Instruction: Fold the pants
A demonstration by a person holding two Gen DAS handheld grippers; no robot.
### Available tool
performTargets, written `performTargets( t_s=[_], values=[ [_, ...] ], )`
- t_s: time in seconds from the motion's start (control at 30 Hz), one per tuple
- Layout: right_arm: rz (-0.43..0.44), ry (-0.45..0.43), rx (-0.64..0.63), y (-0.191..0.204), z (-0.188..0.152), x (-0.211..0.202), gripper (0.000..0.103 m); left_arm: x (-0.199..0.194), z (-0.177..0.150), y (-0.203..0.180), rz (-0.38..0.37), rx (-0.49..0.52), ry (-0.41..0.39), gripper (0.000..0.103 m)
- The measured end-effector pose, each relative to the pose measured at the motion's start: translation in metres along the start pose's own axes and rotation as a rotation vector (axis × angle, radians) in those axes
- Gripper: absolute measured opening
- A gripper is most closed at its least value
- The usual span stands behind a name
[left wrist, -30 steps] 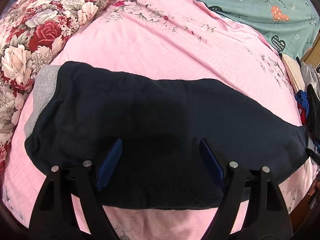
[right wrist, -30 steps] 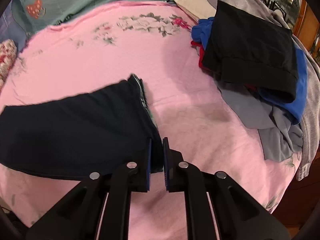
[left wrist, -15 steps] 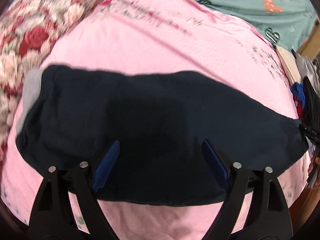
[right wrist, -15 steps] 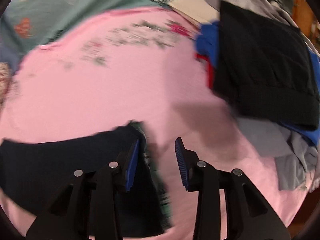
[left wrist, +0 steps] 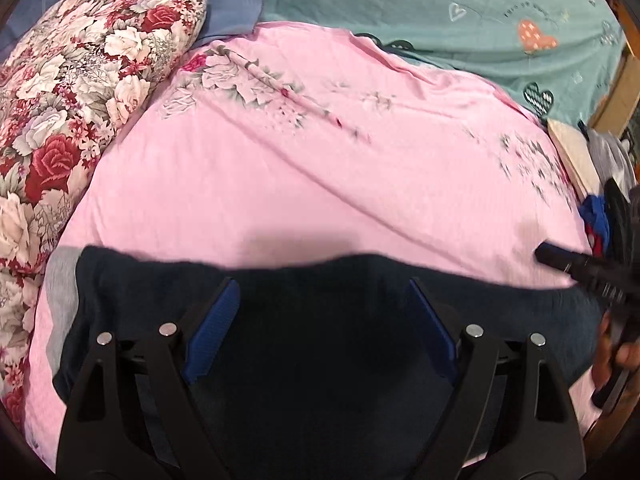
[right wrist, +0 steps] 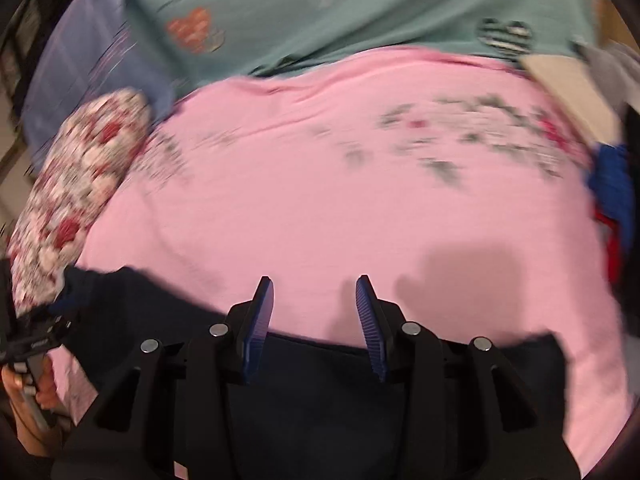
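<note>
gaping jaws on both grippers above dark pants (left wrist: 320, 340)

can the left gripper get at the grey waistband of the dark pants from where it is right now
Probably yes. The left gripper is open above the dark pants, and the grey waistband lies exposed off to its left on the pink bedsheet, nothing covering it.

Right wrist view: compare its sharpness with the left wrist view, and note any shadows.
Right wrist view: motion-smeared throughout, floral pillow blurred, gripper-shaped shadow on the pink sheet. Left wrist view: mostly sharp, pillow roses crisp, right edge blurred; dark pants show little detail.
</note>
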State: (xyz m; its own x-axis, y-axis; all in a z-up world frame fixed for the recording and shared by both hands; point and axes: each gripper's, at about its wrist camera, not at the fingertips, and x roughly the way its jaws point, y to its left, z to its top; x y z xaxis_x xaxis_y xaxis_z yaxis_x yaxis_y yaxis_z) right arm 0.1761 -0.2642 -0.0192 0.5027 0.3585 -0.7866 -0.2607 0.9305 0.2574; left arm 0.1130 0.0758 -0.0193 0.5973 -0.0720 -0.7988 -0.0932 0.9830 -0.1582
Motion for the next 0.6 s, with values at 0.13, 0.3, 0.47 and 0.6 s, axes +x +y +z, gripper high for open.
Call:
performTargets(
  t_s=[0.13,0.3,0.47,0.6],
  values=[
    [0.111,0.094,-0.070,0.056,0.006,0.050,0.043,0.011,0.025,-0.002,0.065,-0.002,-0.005,0.086],
    [0.121,0.136,-0.126,0.088,0.009,0.071,0.045,0.037,0.037,-0.005,0.067,-0.025,0.064,0.086],
    [0.101,0.119,-0.108,0.073,0.010,0.063,0.052,0.054,0.039,-0.006,-0.029,-0.102,0.125,0.086],
    [0.102,0.122,-0.066,0.057,0.010,0.060,0.052,0.069,0.041,-0.011,-0.061,-0.139,0.194,0.065]
  ],
)
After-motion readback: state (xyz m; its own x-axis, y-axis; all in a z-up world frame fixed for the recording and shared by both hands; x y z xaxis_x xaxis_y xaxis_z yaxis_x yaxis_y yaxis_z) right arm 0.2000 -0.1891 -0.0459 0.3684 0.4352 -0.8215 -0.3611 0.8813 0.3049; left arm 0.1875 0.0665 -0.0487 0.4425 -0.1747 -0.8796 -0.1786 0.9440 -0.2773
